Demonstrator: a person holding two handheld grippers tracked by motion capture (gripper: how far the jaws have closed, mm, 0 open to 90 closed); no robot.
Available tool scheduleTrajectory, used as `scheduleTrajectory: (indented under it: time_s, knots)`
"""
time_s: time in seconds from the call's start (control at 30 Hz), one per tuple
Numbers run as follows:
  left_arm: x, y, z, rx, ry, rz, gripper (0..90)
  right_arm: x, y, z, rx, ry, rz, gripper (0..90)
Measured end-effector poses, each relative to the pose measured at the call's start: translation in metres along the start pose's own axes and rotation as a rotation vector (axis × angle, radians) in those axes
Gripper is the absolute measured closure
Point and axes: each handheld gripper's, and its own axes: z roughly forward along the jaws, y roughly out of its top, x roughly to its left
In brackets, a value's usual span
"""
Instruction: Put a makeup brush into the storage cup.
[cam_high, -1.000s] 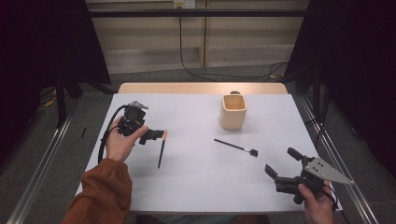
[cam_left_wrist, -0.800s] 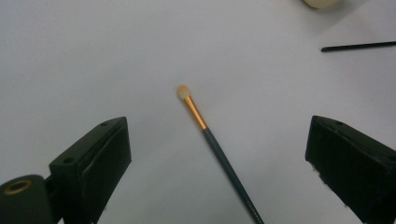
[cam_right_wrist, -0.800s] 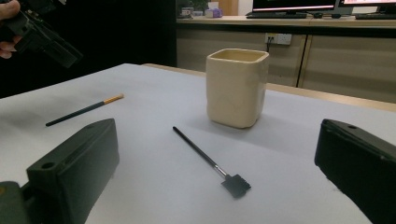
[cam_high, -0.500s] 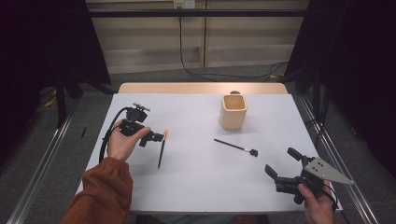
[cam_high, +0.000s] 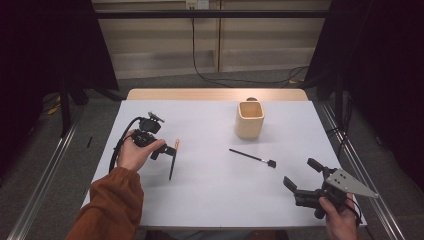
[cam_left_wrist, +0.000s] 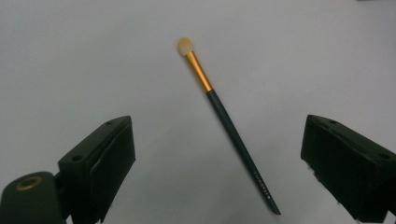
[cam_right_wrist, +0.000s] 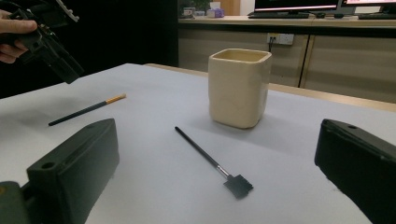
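A thin brush with a dark handle, gold ferrule and pale tip (cam_high: 173, 160) (cam_left_wrist: 224, 116) lies on the white table (cam_high: 215, 200) at the left. My left gripper (cam_high: 167, 149) (cam_left_wrist: 219, 133) hovers just over it, open, with the brush lying between and below the jaws. A black flat-headed brush (cam_high: 252, 157) (cam_right_wrist: 205, 156) lies mid-table in front of a cream square cup (cam_high: 249, 120) (cam_right_wrist: 239, 86). My right gripper (cam_high: 300, 172) (cam_right_wrist: 219, 135) is open and holds nothing near the front right edge, aimed at the cup. The right gripper view also shows the left gripper (cam_right_wrist: 46, 39) and the gold-ferruled brush (cam_right_wrist: 86, 109).
The cup stands upright toward the table's far right. A wooden strip (cam_high: 215, 94) runs along the far table edge. Cables (cam_high: 210, 75) lie on the floor beyond it. Metal rails (cam_high: 45, 175) flank the table.
My left gripper has drifted slightly nearer and lower over the gold-ferruled brush. The right gripper, the cup and both brushes have stayed put.
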Motion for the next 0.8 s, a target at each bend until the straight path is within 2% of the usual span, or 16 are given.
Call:
scheduleTrajectory:
  time_s: [0.23, 0.3, 0.43, 0.5, 0.7, 0.8]
  knots:
    - [0.001, 0.001, 0.005, 0.04, 0.002, -0.005, 4.5, 0.0, 0.0, 0.0, 0.0, 0.002, 0.011, 0.0]
    - [0.0, 0.001, 0.008, 0.068, 0.01, -0.013, 5.5, 0.0, 0.0, 0.0, 0.002, 0.004, 0.01, 0.0]
    - [0.001, 0.001, 0.018, 0.148, -0.005, -0.025, 5.7, 0.0, 0.0, 0.0, 0.004, 0.004, 0.009, 0.0]
    - [0.0, 0.001, 0.02, 0.154, 0.016, -0.018, 7.6, 0.0, 0.0, 0.001, 0.007, 0.008, 0.013, 0.0]
    - [-0.008, 0.003, 0.022, 0.15, 0.005, 0.004, 5.9, 0.0, 0.0, 0.002, 0.01, 0.01, 0.02, 0.0]
    - [-0.01, 0.004, 0.025, 0.133, 0.01, -0.004, 12.4, 0.0, 0.0, 0.002, 0.011, 0.01, 0.018, 0.0]
